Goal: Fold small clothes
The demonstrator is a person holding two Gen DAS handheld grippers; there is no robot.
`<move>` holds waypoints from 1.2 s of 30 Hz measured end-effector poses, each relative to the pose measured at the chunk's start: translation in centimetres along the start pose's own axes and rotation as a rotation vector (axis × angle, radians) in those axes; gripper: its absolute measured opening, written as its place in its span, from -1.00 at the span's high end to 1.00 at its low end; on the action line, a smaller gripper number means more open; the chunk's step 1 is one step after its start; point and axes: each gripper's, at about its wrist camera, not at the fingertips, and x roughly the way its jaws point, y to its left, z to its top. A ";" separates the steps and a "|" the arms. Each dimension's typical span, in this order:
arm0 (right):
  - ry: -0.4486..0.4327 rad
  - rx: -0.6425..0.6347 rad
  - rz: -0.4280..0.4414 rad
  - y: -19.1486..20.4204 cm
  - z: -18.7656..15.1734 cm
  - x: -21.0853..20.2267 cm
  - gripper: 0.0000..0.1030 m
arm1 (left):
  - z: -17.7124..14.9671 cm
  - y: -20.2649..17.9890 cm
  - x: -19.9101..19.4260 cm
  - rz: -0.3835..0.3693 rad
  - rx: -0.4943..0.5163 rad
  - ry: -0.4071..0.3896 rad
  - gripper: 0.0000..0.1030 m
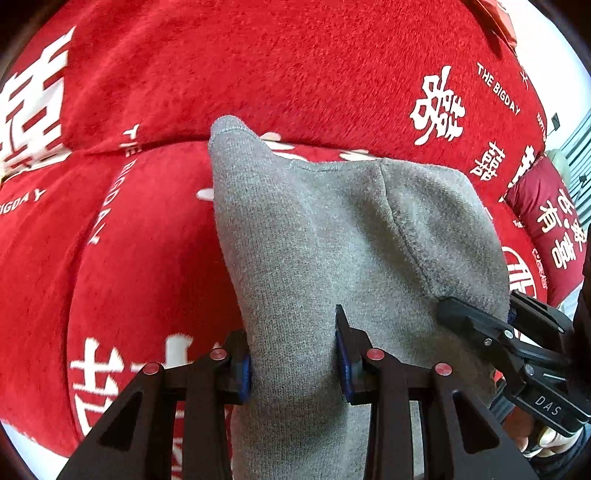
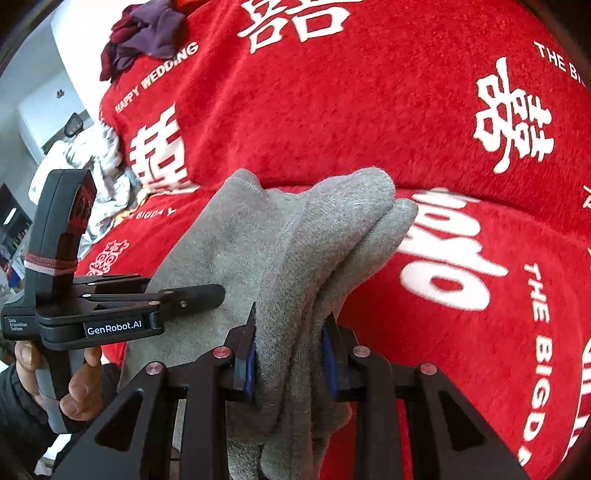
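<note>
Right, your left gripper (image 1: 295,354) is clamped on the left part of the grey garment (image 1: 332,236), its blue pads (image 1: 243,373) pressing the knit from both sides, and the cloth hangs lifted between your two tools above the red blanket (image 1: 295,66) with the white lettering. From the left wrist view one corner of the garment sticks up free at the top left, held by nothing. That loose corner is the first risk: if you lay the piece down as it is, I judge it could flop under or over and spoil a clean edge.

Moving right, your right gripper (image 2: 290,350) is clenched on a bunched part of the same garment, where several layers are gathered between the pads. A thick bundle like this may slip out unevenly, so one layer could drop while the others stay held. Pulling the two tools apart too hard could also drag cloth out of one grip.

Further off, at the top left of the right wrist view, a dark pile of clothes (image 2: 144,33) lies on the blanket, well apart from your work.
</note>
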 end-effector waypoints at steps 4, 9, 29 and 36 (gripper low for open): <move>0.013 0.019 0.004 1.1 -1.9 0.6 0.41 | -1.9 1.1 0.0 0.018 -0.001 -0.003 0.30; 0.033 0.011 -0.020 1.7 -3.9 2.2 0.41 | -3.6 1.4 1.4 0.060 0.008 -0.004 0.30; 0.115 0.123 -0.054 -2.0 -5.7 5.0 0.19 | -5.8 2.9 2.8 0.157 -0.037 -0.017 -0.80; 0.144 0.154 -0.034 -2.9 -5.6 5.9 0.09 | -6.5 4.6 3.1 0.073 -0.125 0.004 -0.80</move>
